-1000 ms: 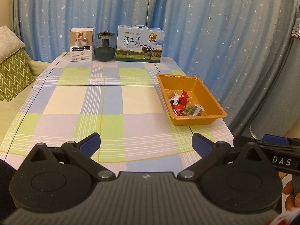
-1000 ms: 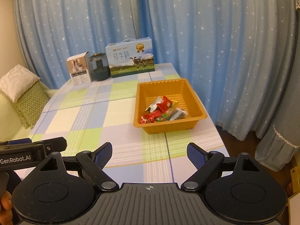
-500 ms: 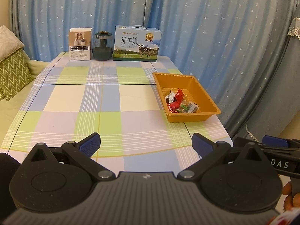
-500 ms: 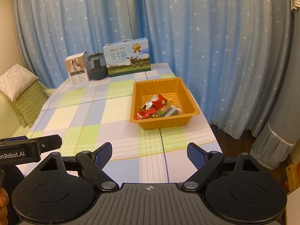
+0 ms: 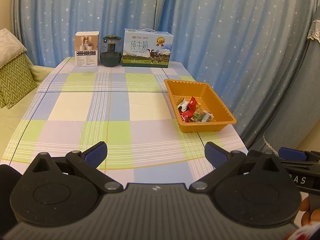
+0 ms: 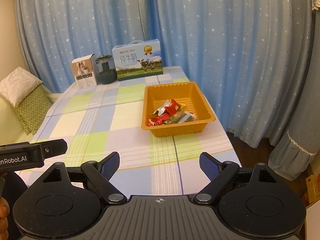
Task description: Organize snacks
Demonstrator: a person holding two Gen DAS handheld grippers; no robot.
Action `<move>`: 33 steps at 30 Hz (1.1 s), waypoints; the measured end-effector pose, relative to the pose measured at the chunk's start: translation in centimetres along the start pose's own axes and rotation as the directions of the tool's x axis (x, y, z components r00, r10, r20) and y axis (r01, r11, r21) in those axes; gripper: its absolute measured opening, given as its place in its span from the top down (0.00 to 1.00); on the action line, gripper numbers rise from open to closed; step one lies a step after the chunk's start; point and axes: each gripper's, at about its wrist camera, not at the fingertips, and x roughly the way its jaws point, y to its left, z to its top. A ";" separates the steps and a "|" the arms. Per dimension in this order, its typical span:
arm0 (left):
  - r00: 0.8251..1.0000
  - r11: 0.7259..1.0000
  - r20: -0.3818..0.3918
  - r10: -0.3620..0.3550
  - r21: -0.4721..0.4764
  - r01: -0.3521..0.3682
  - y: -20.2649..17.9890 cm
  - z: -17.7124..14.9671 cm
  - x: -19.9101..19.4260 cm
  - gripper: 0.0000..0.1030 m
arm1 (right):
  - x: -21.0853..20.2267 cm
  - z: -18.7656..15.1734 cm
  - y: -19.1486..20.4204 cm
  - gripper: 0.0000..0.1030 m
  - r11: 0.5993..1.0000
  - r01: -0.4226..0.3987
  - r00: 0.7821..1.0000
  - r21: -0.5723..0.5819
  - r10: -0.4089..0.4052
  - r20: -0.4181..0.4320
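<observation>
An orange plastic tray (image 5: 224,108) stands near the table's right edge; it also shows in the right wrist view (image 6: 206,108). Several wrapped snacks (image 5: 193,112), red, white and clear, lie heaped in its near part, also seen in the right wrist view (image 6: 172,113). My left gripper (image 5: 156,156) is open and empty over the table's near edge. My right gripper (image 6: 159,165) is open and empty, also over the near edge, to the right of the left one. Both are well short of the tray.
At the table's far end stand a white product box (image 5: 87,49), a dark glass jar (image 5: 111,52) and a blue milk carton box (image 5: 148,49). The table has a checked cloth (image 5: 100,108). Green cushions (image 5: 12,78) lie left. Blue curtains hang behind and to the right.
Both grippers have pulled back from the table, so the tray and boxes look smaller and farther. Both stay open and empty.
</observation>
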 end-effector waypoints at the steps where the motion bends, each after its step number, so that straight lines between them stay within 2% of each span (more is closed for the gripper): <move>1: 1.000 1.000 0.000 0.000 0.003 0.000 0.0 0.0 0.0 0.00 | 0.0 0.0 0.0 0.16 1.000 0.000 1.000 0.001 0.000 0.001; 33: 1.000 1.000 -0.021 0.012 0.028 -0.012 -0.2 -1.1 0.9 0.00 | 0.4 -0.2 -0.2 0.16 1.000 0.002 1.000 0.021 -0.003 0.006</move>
